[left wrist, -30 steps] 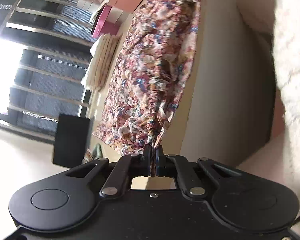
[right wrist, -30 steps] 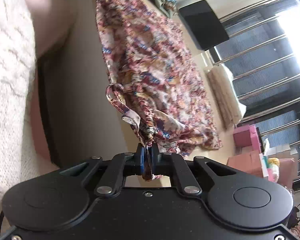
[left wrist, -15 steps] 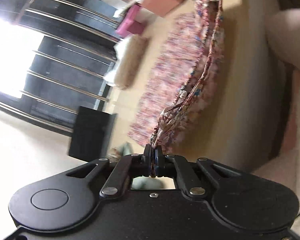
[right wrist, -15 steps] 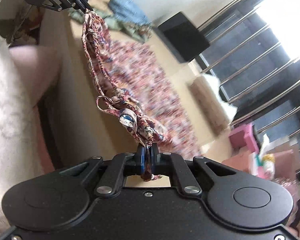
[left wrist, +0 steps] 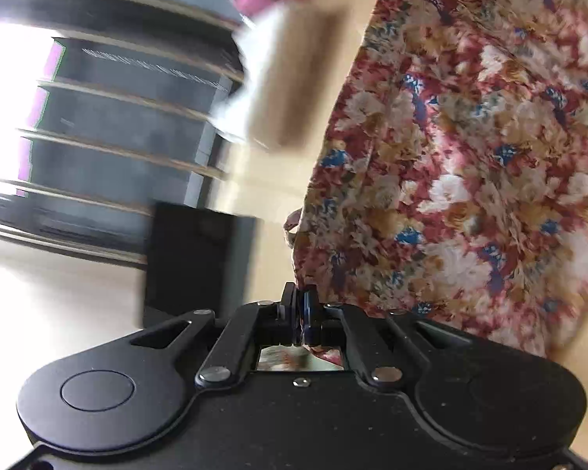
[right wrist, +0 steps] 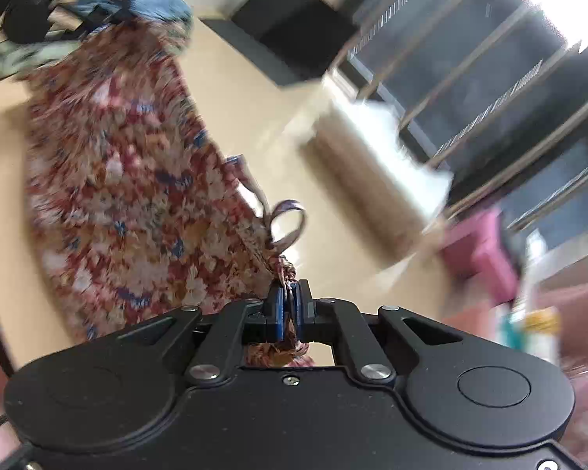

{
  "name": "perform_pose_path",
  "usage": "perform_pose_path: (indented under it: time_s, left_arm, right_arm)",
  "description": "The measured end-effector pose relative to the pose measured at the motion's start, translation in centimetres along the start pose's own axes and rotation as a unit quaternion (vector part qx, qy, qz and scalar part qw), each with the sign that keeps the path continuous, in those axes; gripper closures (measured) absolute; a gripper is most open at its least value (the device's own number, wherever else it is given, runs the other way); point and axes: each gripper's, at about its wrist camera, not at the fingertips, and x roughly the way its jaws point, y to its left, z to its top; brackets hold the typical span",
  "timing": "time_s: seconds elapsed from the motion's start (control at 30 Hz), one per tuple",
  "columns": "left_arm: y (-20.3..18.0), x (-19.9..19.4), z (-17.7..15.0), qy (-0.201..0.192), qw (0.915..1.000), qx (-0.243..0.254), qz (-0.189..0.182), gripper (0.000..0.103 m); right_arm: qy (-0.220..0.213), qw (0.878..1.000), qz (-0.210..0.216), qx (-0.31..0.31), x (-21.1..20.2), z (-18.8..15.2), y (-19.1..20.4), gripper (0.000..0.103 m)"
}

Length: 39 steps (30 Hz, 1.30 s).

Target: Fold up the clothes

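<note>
Two grippers pinch opposite ends of one floral garment [left wrist: 470, 149], each with its jaws pressed together on a bunch of the printed cloth. Nearest the lens, the left gripper [left wrist: 302, 315] clamps a corner of the fabric, which fans out above and to the right of it and fills that side of the left wrist view. The right gripper [right wrist: 289, 311] bites a gathered edge beside a thin strap loop [right wrist: 288, 221], with the cloth spreading up and to the left of it.

A second ago the garment lay stretched along the tan counter [right wrist: 4, 149] (a long strip with only its ends picked up); now it is carried up and across, blurred by the sweep, and much of it looks to hang between the two grips rather than lie flat. That reads as one half being brought over the other, so the fold appears under way and not yet laid down.

Beyond the garment, on the counter's far side, sit a black box [right wrist: 294, 27], a pale folded stack [right wrist: 372, 149] and pink boxes [right wrist: 478, 250]. Blue and green clothes [right wrist: 145, 0] lie at the garment's far end. Farthest off, window bars [left wrist: 109, 90] cross bright daylight.
</note>
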Motion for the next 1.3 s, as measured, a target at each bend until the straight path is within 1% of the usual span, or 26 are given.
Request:
perform_pose_path:
  time_s: [0.07, 0.17, 0.2, 0.23, 0.27, 0.3, 0.37, 0.4, 0.47, 0.5, 0.57, 0.63, 0.67, 0.7, 0.73, 0.8, 0.83, 0.9, 0.93, 0.97, 1.03, 1.07, 1.1, 1.13, 1.2, 1.3]
  left_arm:
    - [0.0, 2.8, 0.8, 0.022, 0.9988, -0.011, -0.042, 0.097]
    - [0.2, 5.9, 1.1, 0.050, 0.9944, -0.035, -0.086, 0.095]
    - [0.3, 6.8, 1.1, 0.060, 0.9921, -0.047, -0.100, 0.084]
    - [0.7, 7.3, 1.0, 0.064, 0.9910, -0.061, -0.101, 0.073]
    - [1.1, 7.6, 0.7, 0.065, 0.9903, -0.076, -0.097, 0.057]
    - [1.5, 7.7, 0.4, 0.062, 0.9902, -0.090, -0.087, 0.038]
    - [2.6, 7.1, -0.7, 0.046, 0.9870, -0.136, -0.072, 0.026]
    - [3.3, 6.6, -1.4, 0.038, 0.9834, -0.165, -0.066, 0.026]
    - [4.5, 5.2, -2.7, 0.021, 0.9743, -0.218, -0.053, 0.026]
    - [5.0, 4.3, -3.4, 0.006, 0.9692, -0.242, -0.047, 0.026]
    - [5.6, 2.3, -4.6, -0.033, 0.9559, -0.288, -0.050, 0.026]
    - [5.4, 0.5, -5.6, -0.071, 0.9391, -0.330, -0.067, 0.026]
    - [4.9, 0.0, -5.8, -0.080, 0.9332, -0.342, -0.075, 0.028]
    - [4.4, -0.4, -5.8, -0.086, 0.9285, -0.352, -0.082, 0.040]
    - [3.9, -0.8, -5.8, -0.092, 0.9235, -0.362, -0.088, 0.049]
    - [2.3, -0.7, -5.9, -0.082, 0.9222, -0.366, -0.096, 0.082]
    - [1.6, -0.6, -5.9, -0.073, 0.9211, -0.367, -0.107, 0.087]
    - [0.5, 0.1, -6.4, -0.059, 0.9149, -0.377, -0.133, 0.088]
    - [-0.4, 0.4, -7.1, -0.051, 0.9139, -0.380, -0.135, 0.089]
    - [-1.2, 0.5, -7.7, -0.040, 0.9147, -0.381, -0.129, 0.088]
    - [-2.3, 0.9, -8.5, -0.021, 0.9143, -0.387, -0.119, 0.088]
    - [-2.6, 0.7, -8.9, -0.024, 0.9134, -0.391, -0.111, 0.088]
    - [-2.9, 0.5, -9.3, -0.027, 0.9129, -0.394, -0.104, 0.088]
    - [-3.2, 0.3, -9.5, -0.028, 0.9118, -0.398, -0.099, 0.088]
    - [-3.6, -0.1, -10.0, -0.032, 0.9084, -0.407, -0.091, 0.088]
    - [-4.1, -1.0, -10.7, -0.037, 0.9050, -0.417, -0.079, 0.088]
  right_arm:
    - [0.022, 0.999, 0.023, 0.020, 3.5, 0.3, -0.8, 0.098]
    - [0.045, 0.996, 0.055, 0.053, 7.5, 0.0, -1.7, 0.097]
    - [0.050, 0.994, 0.065, 0.068, 8.5, -0.3, -2.0, 0.095]
    - [0.055, 0.992, 0.075, 0.083, 9.5, -0.5, -2.3, 0.093]
    - [0.058, 0.990, 0.077, 0.100, 10.2, -0.9, -2.5, 0.079]
    - [0.056, 0.989, 0.071, 0.120, 10.5, -1.3, -2.9, 0.061]
    - [0.046, 0.984, 0.059, 0.163, 10.7, -2.4, -3.5, 0.048]
    - [0.027, 0.978, 0.059, 0.197, 10.2, -3.1, -4.0, 0.047]
    - [-0.009, 0.961, 0.066, 0.269, 8.7, -4.7, -4.7, 0.043]
    - [-0.025, 0.952, 0.068, 0.296, 7.7, -5.4, -4.7, 0.041]
    - [-0.056, 0.939, 0.071, 0.331, 5.7, -6.5, -3.8, 0.041]
    - [-0.081, 0.933, 0.072, 0.344, 4.1, -7.0, -2.0, 0.041]
    - [-0.093, 0.929, 0.075, 0.350, 3.4, -7.2, -1.2, 0.042]
    - [-0.101, 0.925, 0.081, 0.357, 3.1, -7.5, -0.5, 0.045]
    - [-0.106, 0.921, 0.088, 0.363, 2.7, -7.8, 0.4, 0.047]
    - [-0.111, 0.918, 0.091, 0.370, 2.1, -8.3, 2.5, 0.068]
    - [-0.111, 0.918, 0.087, 0.371, 2.1, -8.4, 3.2, 0.072]
    - [-0.108, 0.917, 0.071, 0.376, 2.0, -8.9, 4.5, 0.074]
    - [-0.100, 0.916, 0.060, 0.385, 1.9, -9.2, 5.0, 0.074]
    - [-0.092, 0.909, 0.049, 0.403, 1.9, -9.6, 5.3, 0.074]
    - [-0.083, 0.890, 0.027, 0.449, 1.6, -10.9, 5.8, 0.074]
    - [-0.078, 0.880, 0.016, 0.469, 1.5, -11.6, 6.0, 0.074]
    - [-0.079, 0.872, 0.006, 0.482, 1.5, -12.2, 6.2, 0.077]
    - [-0.087, 0.868, -0.003, 0.488, 1.4, -12.8, 6.5, 0.078]
    - [-0.095, 0.868, -0.017, 0.486, 1.0, -13.5, 7.0, 0.079]
    - [-0.091, 0.876, -0.037, 0.472, 0.6, -13.6, 7.4, 0.080]
